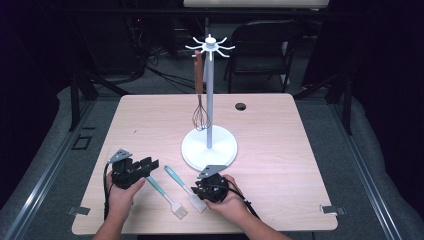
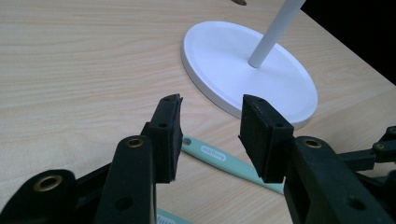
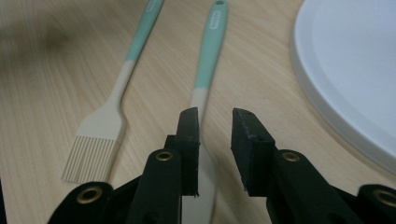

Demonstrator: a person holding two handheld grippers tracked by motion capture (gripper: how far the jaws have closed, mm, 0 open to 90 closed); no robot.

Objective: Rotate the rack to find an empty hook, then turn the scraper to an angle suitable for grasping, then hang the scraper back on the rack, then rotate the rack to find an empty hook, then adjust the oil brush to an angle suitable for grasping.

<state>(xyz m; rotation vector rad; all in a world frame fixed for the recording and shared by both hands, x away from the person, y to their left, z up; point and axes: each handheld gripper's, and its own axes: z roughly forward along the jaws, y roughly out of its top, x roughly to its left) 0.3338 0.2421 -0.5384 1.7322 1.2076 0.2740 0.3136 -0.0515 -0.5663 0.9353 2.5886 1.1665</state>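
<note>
black right gripper (image 3: 215, 116) part-open over spatula (image 3: 210, 51)

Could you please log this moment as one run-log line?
right tool: open over spatula | left tool: open, empty | brush: on table | whisk: hanging on stand

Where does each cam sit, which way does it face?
High view: above the person's side, looking forward and down at the table; forearms, both hands.
Left gripper view: rides the left hand-held gripper, facing the stand base; own jaws.
Right gripper view: rides the right hand-held gripper, over the spatula; own jaws.
Shared: spatula, base.
</note>
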